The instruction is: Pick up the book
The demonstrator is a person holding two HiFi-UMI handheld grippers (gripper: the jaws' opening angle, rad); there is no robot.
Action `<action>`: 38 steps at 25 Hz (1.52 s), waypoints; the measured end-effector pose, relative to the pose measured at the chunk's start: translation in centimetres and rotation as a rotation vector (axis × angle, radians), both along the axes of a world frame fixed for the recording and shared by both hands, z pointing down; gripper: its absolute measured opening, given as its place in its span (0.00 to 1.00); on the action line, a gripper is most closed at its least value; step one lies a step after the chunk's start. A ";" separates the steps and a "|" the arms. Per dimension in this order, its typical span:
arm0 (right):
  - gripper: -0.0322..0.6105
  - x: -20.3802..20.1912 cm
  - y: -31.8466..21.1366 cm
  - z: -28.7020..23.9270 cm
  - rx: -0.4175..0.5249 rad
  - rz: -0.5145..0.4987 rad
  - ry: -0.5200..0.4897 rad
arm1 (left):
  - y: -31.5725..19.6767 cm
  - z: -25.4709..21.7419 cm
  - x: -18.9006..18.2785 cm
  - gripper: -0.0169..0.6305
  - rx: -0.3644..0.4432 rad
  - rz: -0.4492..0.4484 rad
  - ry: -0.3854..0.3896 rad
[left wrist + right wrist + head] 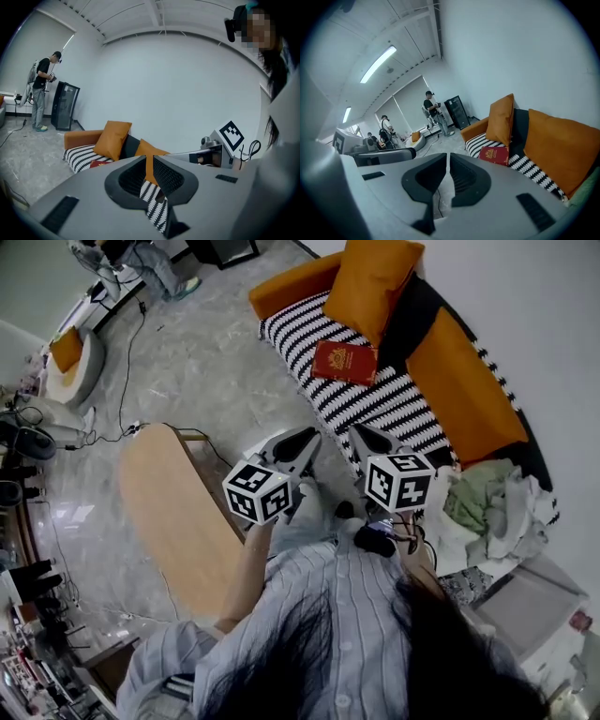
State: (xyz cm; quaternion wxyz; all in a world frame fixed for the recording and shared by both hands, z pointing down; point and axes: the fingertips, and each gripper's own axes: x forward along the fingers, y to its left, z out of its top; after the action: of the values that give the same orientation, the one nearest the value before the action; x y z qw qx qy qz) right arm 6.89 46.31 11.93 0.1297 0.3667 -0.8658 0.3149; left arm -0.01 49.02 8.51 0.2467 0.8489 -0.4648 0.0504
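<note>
A red book [345, 362] with a gold emblem lies flat on the black-and-white striped seat of the sofa [394, 404], in front of an orange cushion [370, 276]. The right gripper view shows the book [494, 155] ahead and to the right; in the left gripper view a sliver of the book [100, 163] shows at the left. My left gripper [307, 440] and right gripper [361, 434] are held side by side above the floor, well short of the sofa. Both are shut and empty, the left gripper [150, 164] and the right gripper [448, 161] with jaws together.
A long wooden coffee table [183, 512] stands to my left. Crumpled clothes [492, 502] lie at the sofa's near end. Cables trail across the grey floor [187, 362]. A person [43, 89] stands by a black cabinet [64, 112] far off; others are in the background.
</note>
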 end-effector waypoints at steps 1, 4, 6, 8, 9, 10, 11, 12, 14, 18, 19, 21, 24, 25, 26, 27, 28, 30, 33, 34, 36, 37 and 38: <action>0.11 -0.1 -0.3 0.0 0.001 0.000 0.000 | -0.3 0.0 -0.1 0.08 0.000 0.001 -0.001; 0.11 -0.1 -1.6 0.0 0.008 0.011 -0.005 | -1.5 0.1 -0.4 0.08 0.007 0.004 -0.001; 0.11 0.0 -2.6 0.0 0.009 0.025 -0.004 | -2.5 0.2 -0.6 0.08 0.008 0.011 0.003; 0.11 -0.1 -3.7 0.2 0.007 0.040 0.002 | -3.6 0.4 -1.0 0.08 0.006 0.022 0.006; 0.11 -0.3 -4.2 0.3 0.005 0.046 0.005 | -4.2 0.5 -1.3 0.08 0.007 0.026 0.008; 0.11 -0.5 -4.8 0.5 0.003 0.051 0.009 | -4.9 0.5 -1.8 0.08 0.010 0.029 0.011; 0.11 -0.8 -5.4 0.7 0.001 0.055 0.012 | -5.7 0.6 -2.2 0.08 0.015 0.031 0.015; 0.11 -1.1 -6.2 0.9 -0.001 0.061 0.015 | -6.5 0.6 -2.7 0.08 0.019 0.033 0.019; 0.11 -1.8 -7.9 1.4 -0.009 0.072 0.021 | -8.3 0.7 -3.8 0.08 0.022 0.039 0.025; 0.11 -3.6 -11.4 2.0 -0.027 0.088 0.033 | -12.2 1.4 -6.1 0.09 0.002 0.052 0.032; 0.11 -4.2 -12.3 2.1 -0.032 0.093 0.033 | -13.3 1.7 -6.8 0.08 -0.005 0.056 0.034; 0.11 -5.2 -14.1 2.4 -0.044 0.106 0.029 | -15.5 2.2 -8.1 0.09 -0.017 0.067 0.036; 0.11 -6.8 -16.6 3.0 -0.065 0.131 0.026 | -18.4 3.0 -10.0 0.09 -0.035 0.085 0.037; 0.11 -7.3 -17.3 3.3 -0.074 0.139 0.028 | -19.3 3.2 -10.6 0.09 -0.042 0.090 0.041; 0.11 -7.7 -18.0 3.5 -0.082 0.148 0.030 | -20.1 3.6 -11.2 0.09 -0.050 0.096 0.045; 0.11 -8.1 -18.7 3.8 -0.091 0.157 0.033 | -20.9 3.9 -11.7 0.09 -0.059 0.101 0.050; 0.11 -8.5 -19.3 4.1 -0.099 0.166 0.035 | -21.6 4.2 -12.2 0.09 -0.068 0.108 0.054; 0.11 -9.1 -20.6 4.6 -0.113 0.185 0.040 | -23.1 4.8 -12.9 0.09 -0.083 0.124 0.058; 0.11 -9.8 -22.2 5.3 -0.131 0.215 0.044 | -24.9 5.7 -13.9 0.09 -0.100 0.153 0.056; 0.11 -10.1 -22.7 5.6 -0.136 0.224 0.046 | -25.4 6.1 -14.2 0.09 -0.105 0.163 0.054; 0.11 -10.5 -23.4 6.2 -0.144 0.244 0.055 | -26.2 6.8 -14.8 0.09 -0.117 0.183 0.054; 0.11 -10.6 -23.7 6.4 -0.148 0.253 0.060 | -26.4 7.1 -15.1 0.09 -0.123 0.192 0.058; 0.11 -10.7 -24.0 6.7 -0.151 0.262 0.067 | -26.6 7.4 -15.4 0.09 -0.128 0.200 0.062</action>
State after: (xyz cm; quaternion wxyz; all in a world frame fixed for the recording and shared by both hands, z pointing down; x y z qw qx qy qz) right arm -3.78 22.32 18.58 0.1433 0.4761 -0.7796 0.3808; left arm -15.38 22.38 15.89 0.3084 0.8747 -0.3657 0.0780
